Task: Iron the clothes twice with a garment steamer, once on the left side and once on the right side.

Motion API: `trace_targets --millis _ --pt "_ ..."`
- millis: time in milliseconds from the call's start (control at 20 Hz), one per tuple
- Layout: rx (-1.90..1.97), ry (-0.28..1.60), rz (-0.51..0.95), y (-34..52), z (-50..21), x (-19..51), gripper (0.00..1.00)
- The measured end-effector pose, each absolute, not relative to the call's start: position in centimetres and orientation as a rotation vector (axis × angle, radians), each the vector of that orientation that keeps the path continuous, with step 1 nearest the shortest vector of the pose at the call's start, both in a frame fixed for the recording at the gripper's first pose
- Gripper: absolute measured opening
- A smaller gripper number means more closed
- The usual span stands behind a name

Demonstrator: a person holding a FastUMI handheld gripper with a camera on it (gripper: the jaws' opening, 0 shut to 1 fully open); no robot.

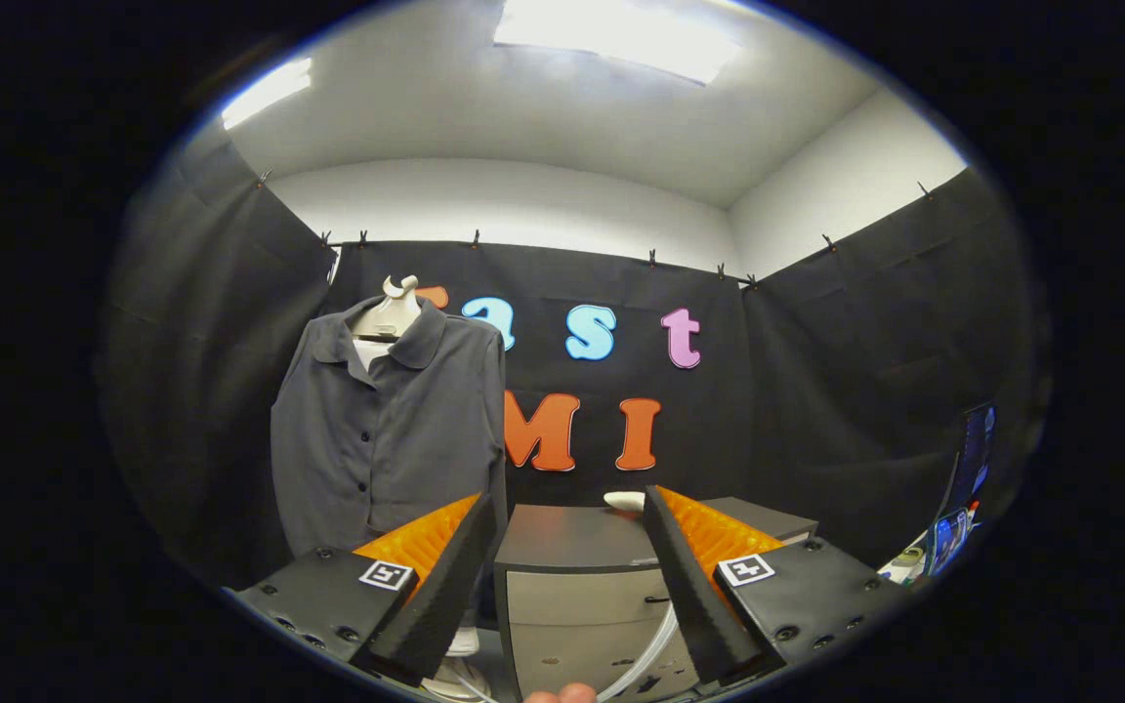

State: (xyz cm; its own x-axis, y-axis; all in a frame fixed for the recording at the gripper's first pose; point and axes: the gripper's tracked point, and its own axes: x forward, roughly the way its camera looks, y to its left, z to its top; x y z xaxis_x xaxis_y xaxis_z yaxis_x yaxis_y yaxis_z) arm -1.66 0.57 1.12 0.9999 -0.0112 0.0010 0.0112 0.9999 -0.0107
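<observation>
Gripper [570, 576] wide open, empty, w/ steamer head [624, 501] on worktop [562, 537] at 12 just beyond fingers, shirt [387, 430] hanging at 10 — best to go straight in, centre handle btw fingers before closing.

My left finger [445, 576] hid the shirt's [382, 439] lower hem. My right finger [685, 576] covered part of the white thing [623, 501] at the cabinet's [562, 547] back edge; I couldn't identify it.

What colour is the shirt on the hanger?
Dark grey shirt, seen in the gripper view, beyond the open fingers.
</observation>
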Motion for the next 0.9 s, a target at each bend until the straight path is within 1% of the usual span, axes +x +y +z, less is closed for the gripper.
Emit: trace_targets --millis 350,500,750,900 --pt "-0.012 0.035 -0.034 0.2 0.3 -1.0 0.97" --pt "-0.020 0.039 -0.062 -1.2 0.6 0.0 0.97" --pt "-0.064 0.052 -0.154 -4.6 1.5 3.3 0.97" --pt "-0.075 0.076 -0.203 -7.0 1.2 6.9 0.97"
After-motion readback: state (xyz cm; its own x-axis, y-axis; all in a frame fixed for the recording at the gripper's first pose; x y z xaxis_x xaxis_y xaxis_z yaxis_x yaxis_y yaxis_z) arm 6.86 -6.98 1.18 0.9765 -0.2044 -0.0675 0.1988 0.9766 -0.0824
